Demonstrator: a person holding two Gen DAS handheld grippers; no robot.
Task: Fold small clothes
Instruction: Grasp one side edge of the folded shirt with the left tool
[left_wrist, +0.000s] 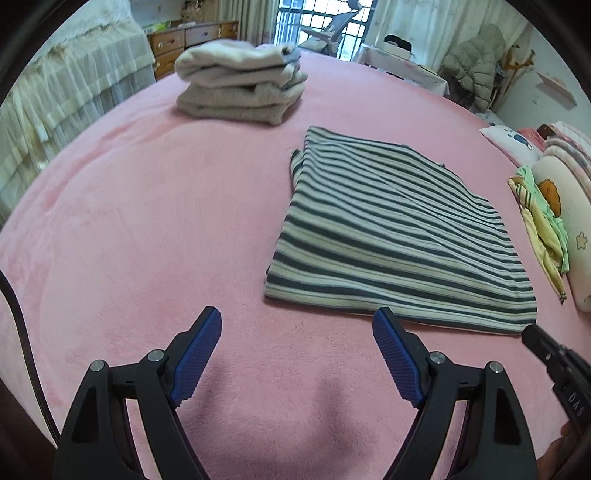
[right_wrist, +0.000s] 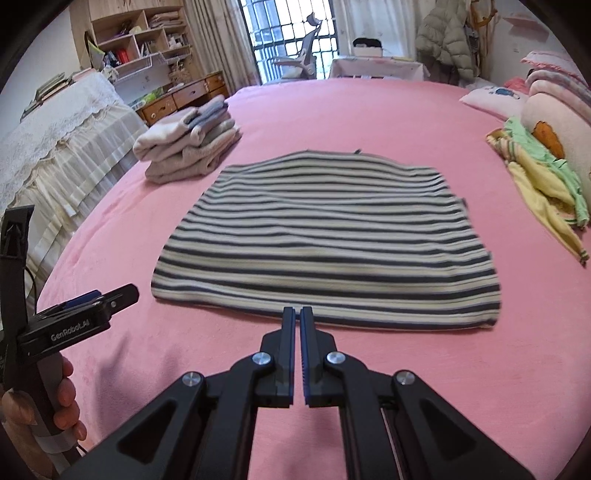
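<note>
A grey-and-white striped garment (left_wrist: 399, 236) (right_wrist: 325, 236) lies flat and folded on the pink bed (left_wrist: 147, 221) (right_wrist: 369, 118). My left gripper (left_wrist: 297, 325) is open above bare bedcover, just left of the garment's near left corner, with nothing between its fingers (right_wrist: 118, 295). My right gripper (right_wrist: 297, 313) is shut, its tips at the middle of the garment's near hem; no cloth shows between the pads. In the left wrist view the right gripper (left_wrist: 532, 334) comes in from the right edge by the near right corner.
A stack of folded beige and grey clothes (left_wrist: 240, 85) (right_wrist: 188, 144) sits far left on the bed. Loose yellow and green clothes (left_wrist: 543, 229) (right_wrist: 543, 184) lie at the right beside pillows (right_wrist: 554, 118). A lace-covered piece of furniture (right_wrist: 55, 140) stands left of the bed.
</note>
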